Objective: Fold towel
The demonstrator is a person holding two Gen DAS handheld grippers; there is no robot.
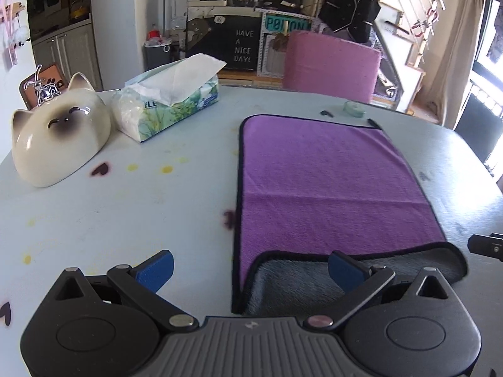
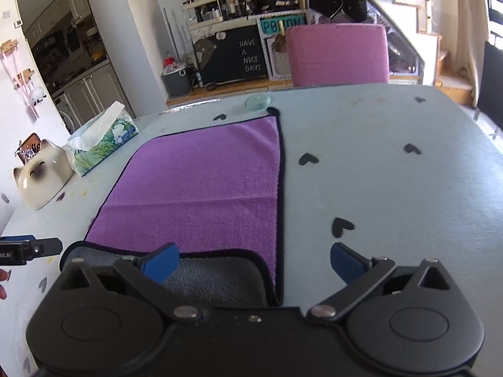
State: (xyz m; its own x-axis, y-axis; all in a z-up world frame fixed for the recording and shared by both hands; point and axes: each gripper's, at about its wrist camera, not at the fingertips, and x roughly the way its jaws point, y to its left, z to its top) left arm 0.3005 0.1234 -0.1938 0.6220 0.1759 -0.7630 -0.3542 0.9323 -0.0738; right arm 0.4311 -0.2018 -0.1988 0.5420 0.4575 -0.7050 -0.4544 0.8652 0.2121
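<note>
A purple towel [image 1: 330,182] with a dark hem lies flat on the pale table [image 1: 125,207]. Its near edge is turned over, showing the grey underside [image 1: 295,286]. My left gripper [image 1: 251,270] is open and empty over the towel's near left corner. In the right wrist view the towel [image 2: 201,185] lies left of centre, its grey flap [image 2: 217,279] under my open, empty right gripper [image 2: 254,265] at the near right corner. The left gripper's tip [image 2: 28,248] shows at the left edge.
A ceramic cat head [image 1: 59,144] and a tissue box [image 1: 169,100] stand at the table's left. A small round lid [image 2: 257,101] lies past the towel. A pink chair [image 2: 338,55] stands behind the far edge. Heart stickers [image 2: 341,226] dot the table.
</note>
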